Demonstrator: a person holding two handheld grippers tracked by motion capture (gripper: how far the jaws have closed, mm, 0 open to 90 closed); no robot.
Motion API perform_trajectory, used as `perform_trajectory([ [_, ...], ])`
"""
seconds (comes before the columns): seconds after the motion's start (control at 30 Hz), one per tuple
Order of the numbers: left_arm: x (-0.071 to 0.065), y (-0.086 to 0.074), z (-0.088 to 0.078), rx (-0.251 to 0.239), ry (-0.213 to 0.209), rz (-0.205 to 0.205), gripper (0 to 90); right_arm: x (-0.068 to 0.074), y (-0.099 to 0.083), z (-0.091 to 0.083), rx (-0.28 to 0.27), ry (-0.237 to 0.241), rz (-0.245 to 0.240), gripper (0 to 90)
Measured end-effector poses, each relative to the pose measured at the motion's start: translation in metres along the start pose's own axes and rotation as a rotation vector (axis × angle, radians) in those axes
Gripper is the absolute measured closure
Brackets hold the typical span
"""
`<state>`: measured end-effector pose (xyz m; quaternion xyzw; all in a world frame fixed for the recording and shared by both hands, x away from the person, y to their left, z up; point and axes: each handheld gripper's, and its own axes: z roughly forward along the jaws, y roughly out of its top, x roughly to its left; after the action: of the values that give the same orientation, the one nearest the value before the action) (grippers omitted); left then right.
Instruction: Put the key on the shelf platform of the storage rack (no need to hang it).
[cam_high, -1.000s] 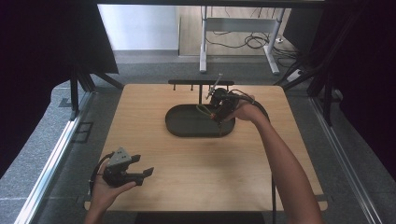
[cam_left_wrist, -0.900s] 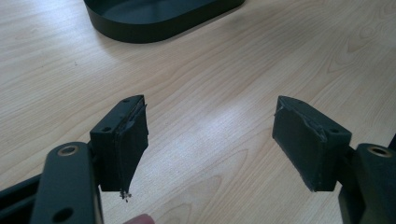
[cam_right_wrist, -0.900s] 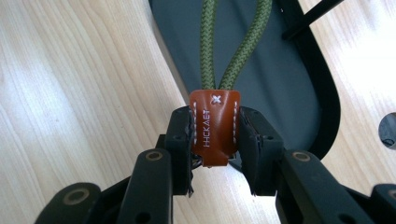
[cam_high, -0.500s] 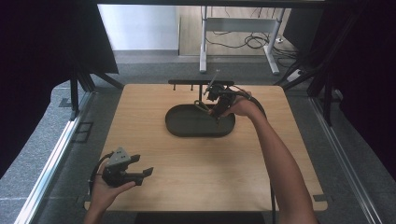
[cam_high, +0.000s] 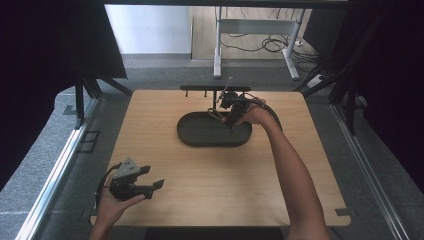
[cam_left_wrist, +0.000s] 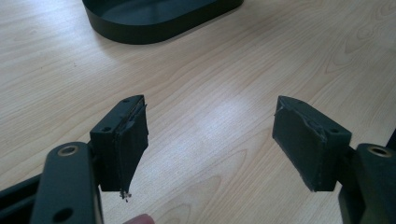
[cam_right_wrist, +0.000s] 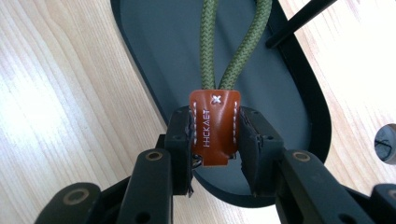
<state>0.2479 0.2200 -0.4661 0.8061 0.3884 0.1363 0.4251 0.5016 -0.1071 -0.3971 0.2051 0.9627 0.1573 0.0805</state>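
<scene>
Right tongs (cam_right_wrist: 215, 140), clamped on the brown leather tab (cam_right_wrist: 215, 126) of an olive-green cord loop (cam_right_wrist: 233, 42); both pads press the tab's sides, and the two strands of cord run up and away from it. The held loop hangs over the dark oval tray (cam_right_wrist: 154, 51) near the far middle of the table (cam_high: 210, 190). In the high view the right tongs (cam_high: 223, 111) sit above the tray's (cam_high: 200, 137) far right rim, just in front of a low black rack (cam_high: 192, 88) at the table's far edge. Compared with a second ago, the right hand (cam_high: 252, 114) has shifted slightly toward the rack and a little lower, the grip on the tab unchanged. Left tongs (cam_left_wrist: 210, 140), apart, with nothing but bare wood between the pads; they rest in the left hand (cam_high: 112, 207) at the table's near left corner, where they also lay a second ago.
</scene>
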Motion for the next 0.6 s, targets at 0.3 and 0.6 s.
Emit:
perform_trajectory([
  [0.3, -0.001, 0.000, 0.000, 0.000, -0.001, 0.005, 26.9, -0.002, -0.005, 0.014, -0.003, -0.014, 0.007, 66.9],
  [0.6, -0.001, 0.000, 0.001, 0.001, -0.001, 0.004, 27.0, -0.002, -0.008, 0.030, -0.014, -0.020, 0.008, 66.9],
])
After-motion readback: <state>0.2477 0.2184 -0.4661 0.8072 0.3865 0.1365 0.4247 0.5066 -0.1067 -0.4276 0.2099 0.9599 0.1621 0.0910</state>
